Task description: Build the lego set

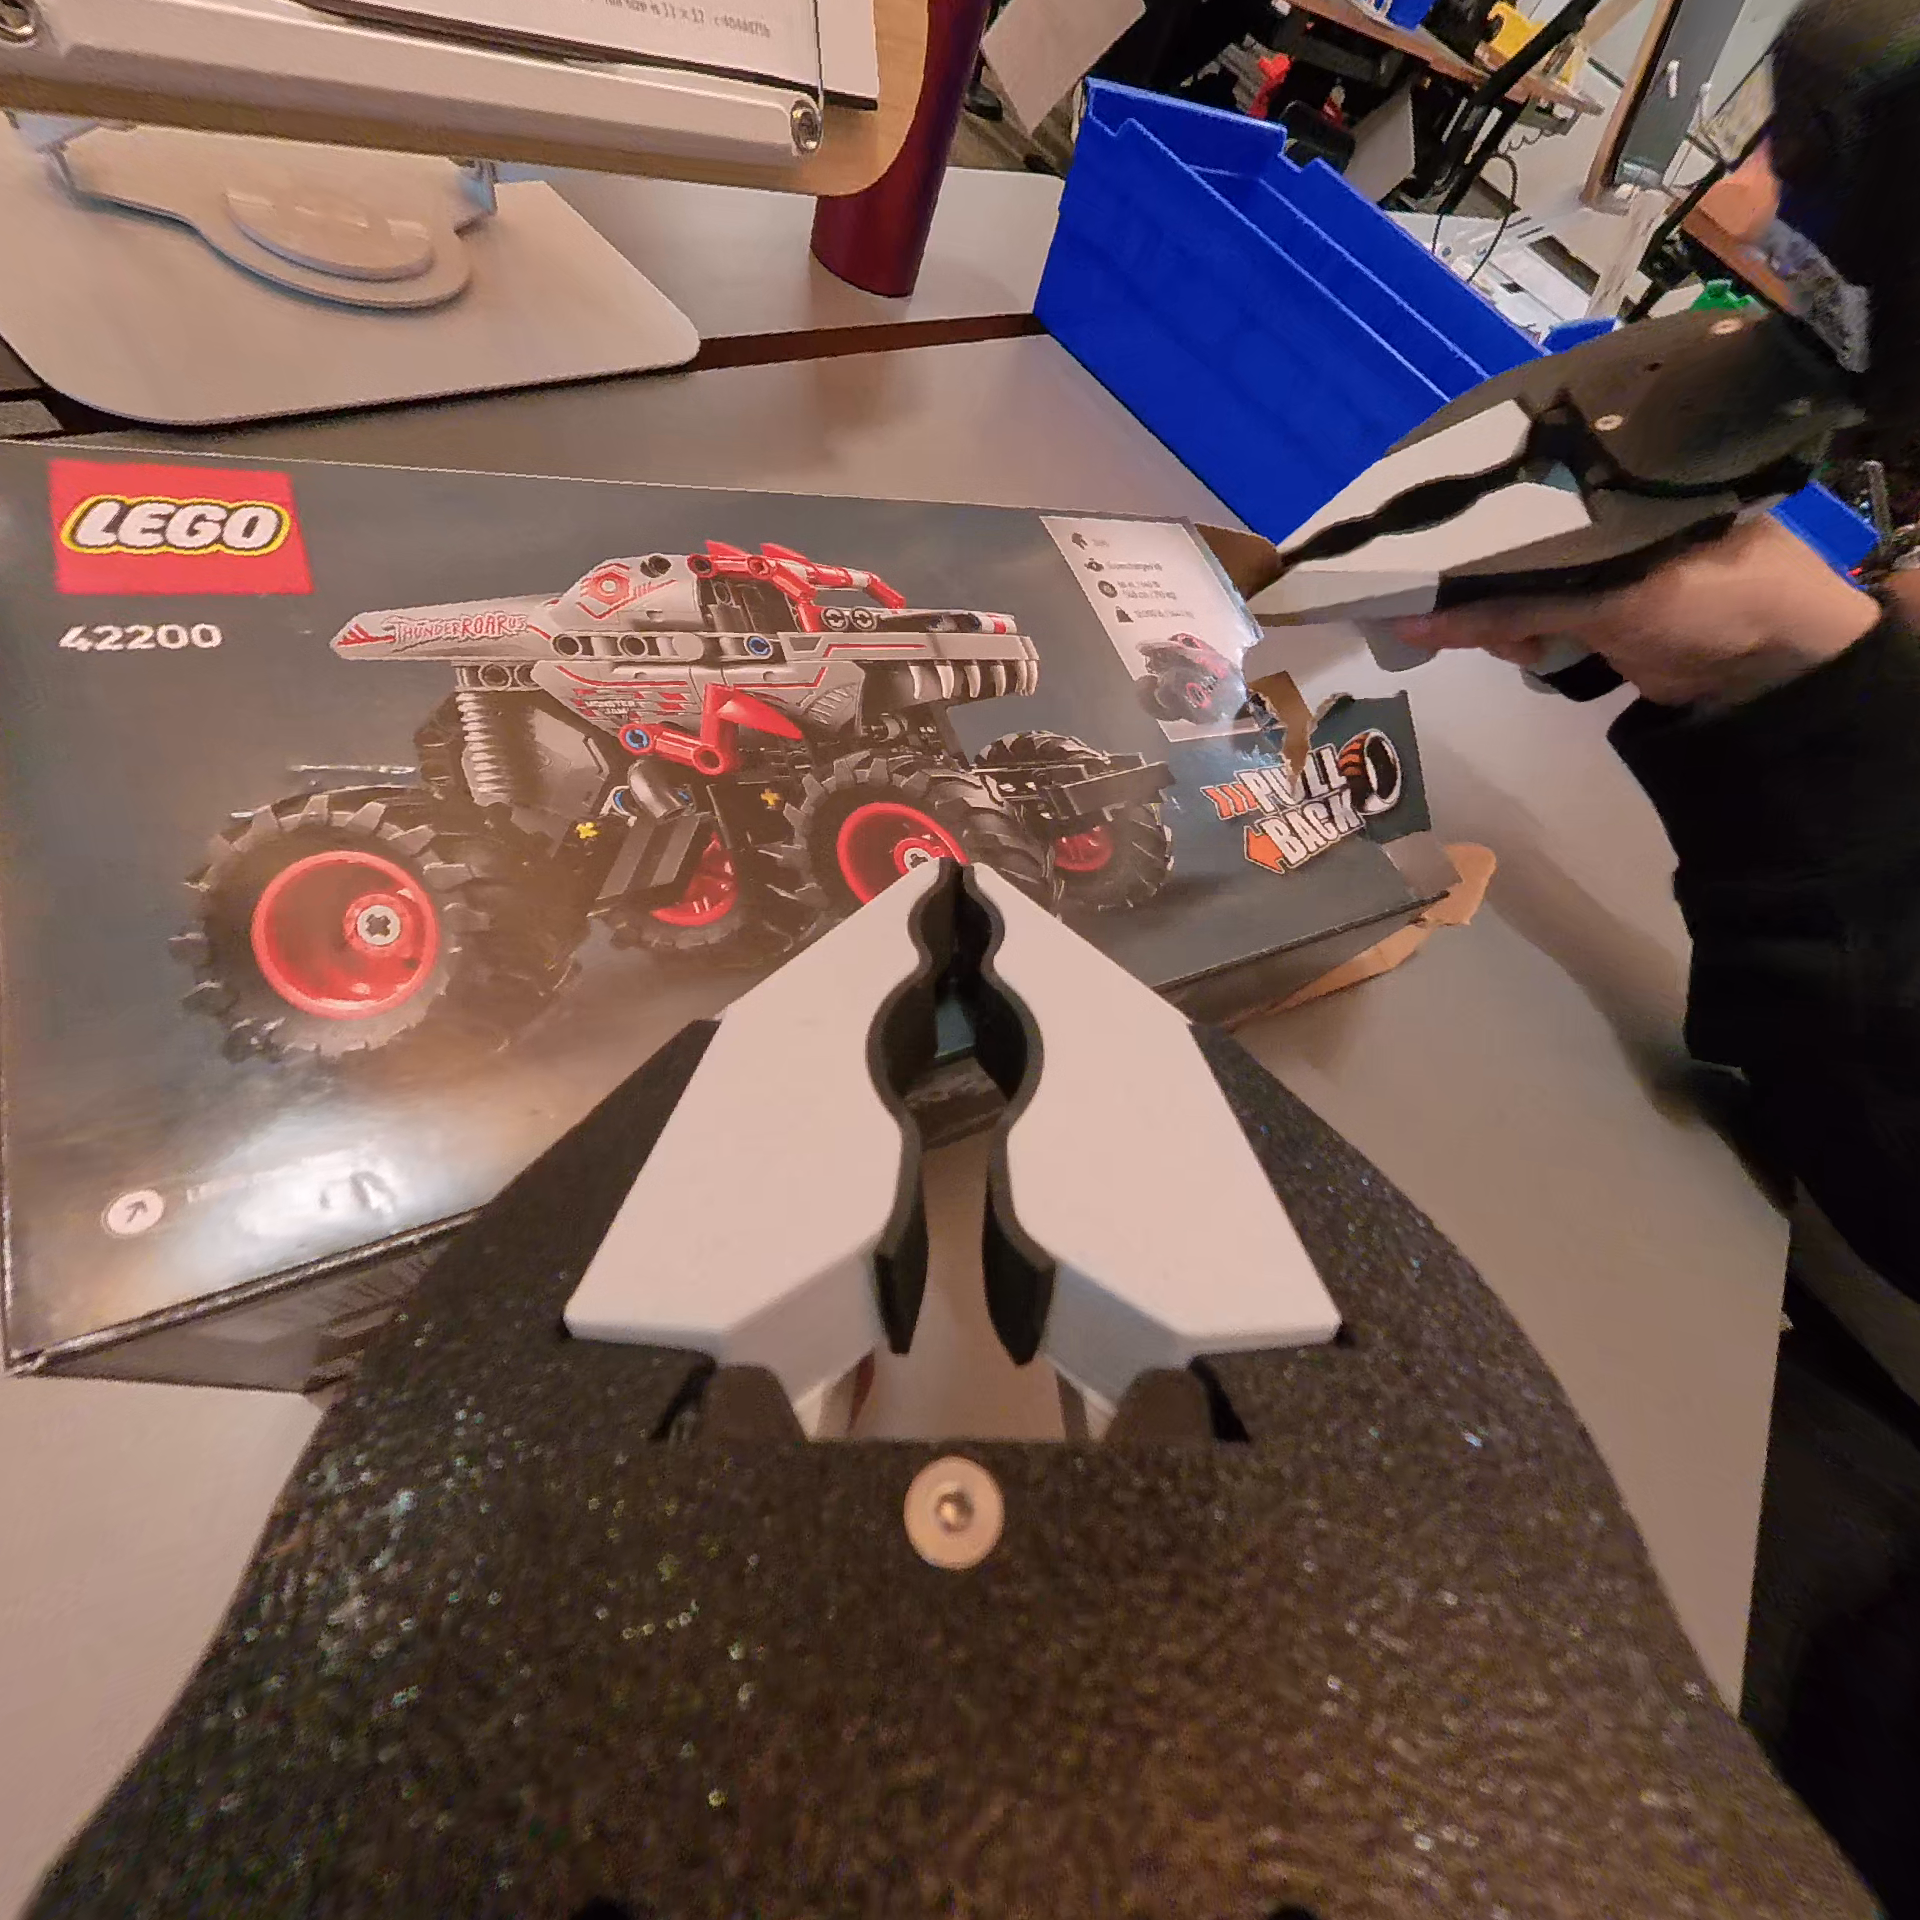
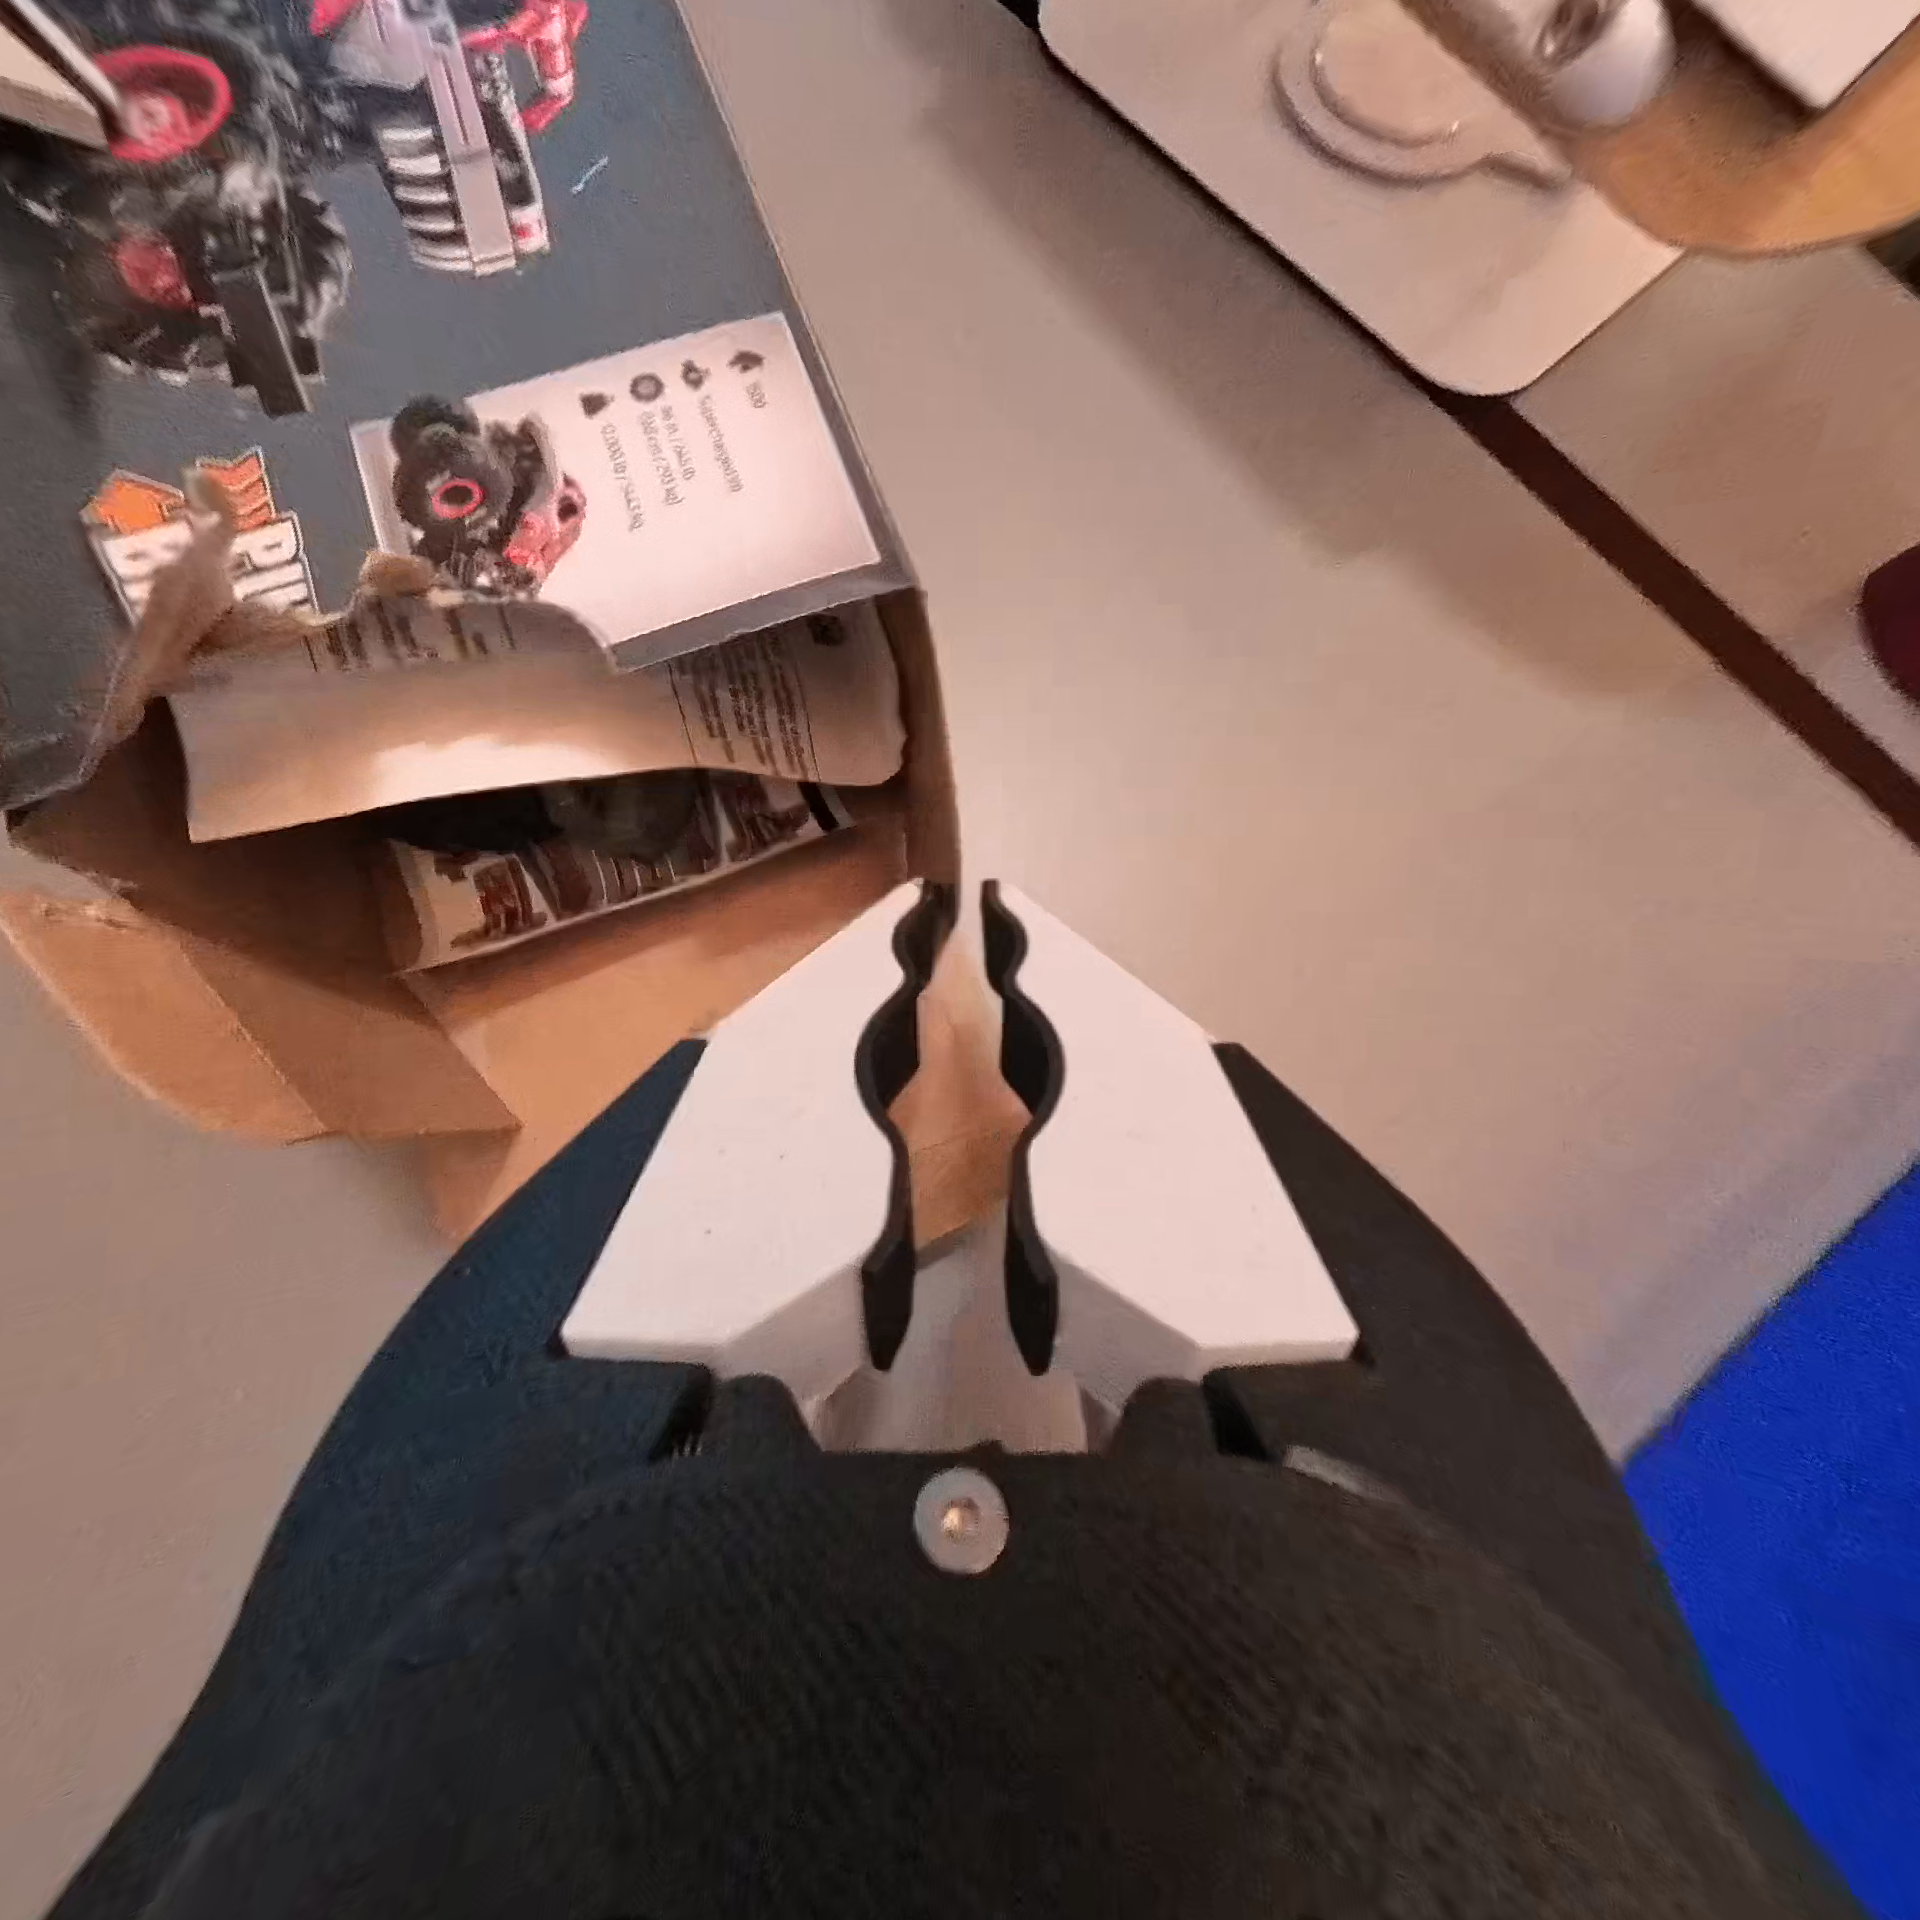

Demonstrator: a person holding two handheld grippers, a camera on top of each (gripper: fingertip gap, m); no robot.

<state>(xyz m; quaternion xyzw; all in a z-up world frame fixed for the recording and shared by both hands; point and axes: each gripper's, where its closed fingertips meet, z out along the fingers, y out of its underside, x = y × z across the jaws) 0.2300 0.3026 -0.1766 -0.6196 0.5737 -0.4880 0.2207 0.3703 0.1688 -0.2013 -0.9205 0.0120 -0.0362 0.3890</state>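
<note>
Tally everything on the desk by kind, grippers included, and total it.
Lego box: 1
Paper bags in the box's torn end: 2
Blue bins: 1
Monitor stands: 1
Maroon bottles: 1
Grippers: 2, left, right
Total: 8

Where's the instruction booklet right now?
In the right wrist view, the instruction booklet lies inside the torn-open end of the box, under a paper bag, just left of and ahead of the right tool.

A grey counter (image 1: 1455,1091) carries a white monitor stand (image 1: 343,301) at far left, a maroon cylinder (image 1: 883,187) beside it, and a blue bin (image 1: 1226,291) at far right.
</note>
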